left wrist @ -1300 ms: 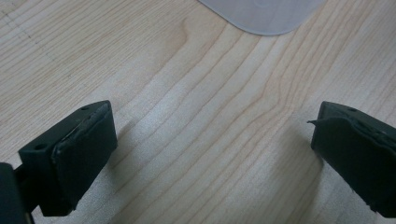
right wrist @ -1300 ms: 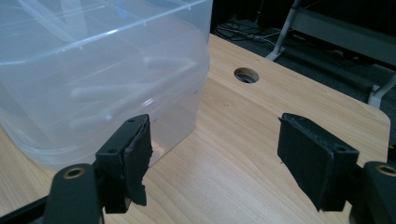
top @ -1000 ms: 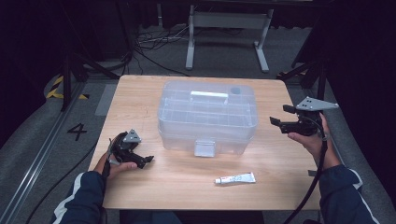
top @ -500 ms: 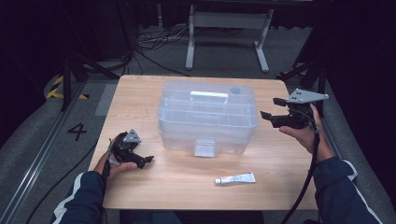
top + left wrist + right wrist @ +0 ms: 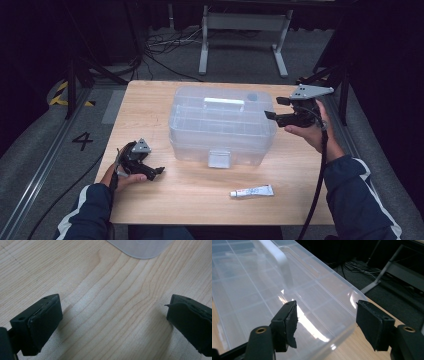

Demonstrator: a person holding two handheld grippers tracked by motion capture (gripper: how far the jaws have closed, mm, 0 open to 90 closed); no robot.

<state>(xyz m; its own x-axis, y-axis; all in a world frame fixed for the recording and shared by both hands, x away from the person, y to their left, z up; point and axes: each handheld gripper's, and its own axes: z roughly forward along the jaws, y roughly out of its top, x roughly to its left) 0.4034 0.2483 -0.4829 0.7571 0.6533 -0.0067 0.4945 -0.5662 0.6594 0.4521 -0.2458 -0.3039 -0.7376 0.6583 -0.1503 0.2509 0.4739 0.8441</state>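
A clear plastic storage box point(image 5: 222, 125) with a white handle point(image 5: 223, 102) and a front latch point(image 5: 219, 158) stands shut mid-table. My right gripper point(image 5: 275, 108) hovers at the box's right end, pointing left over the lid. In the right gripper view the gripper point(image 5: 327, 325) is open; its jaws have just been closing a little, with no thing pressed between them and the lid point(image 5: 262, 290) beyond. My left gripper point(image 5: 159, 171) rests on the table at the front left. It is open point(image 5: 112, 322) over bare wood, with the box's corner point(image 5: 140, 247) ahead.
A small white tube point(image 5: 252, 191) lies near the table's front edge, right of centre. The wooden table point(image 5: 190, 200) has free room in front of the box. Cables and a metal stand point(image 5: 240, 30) sit on the floor behind.
My right gripper has moved left toward the box's right end and risen a little. The left gripper has stayed in place on the table.
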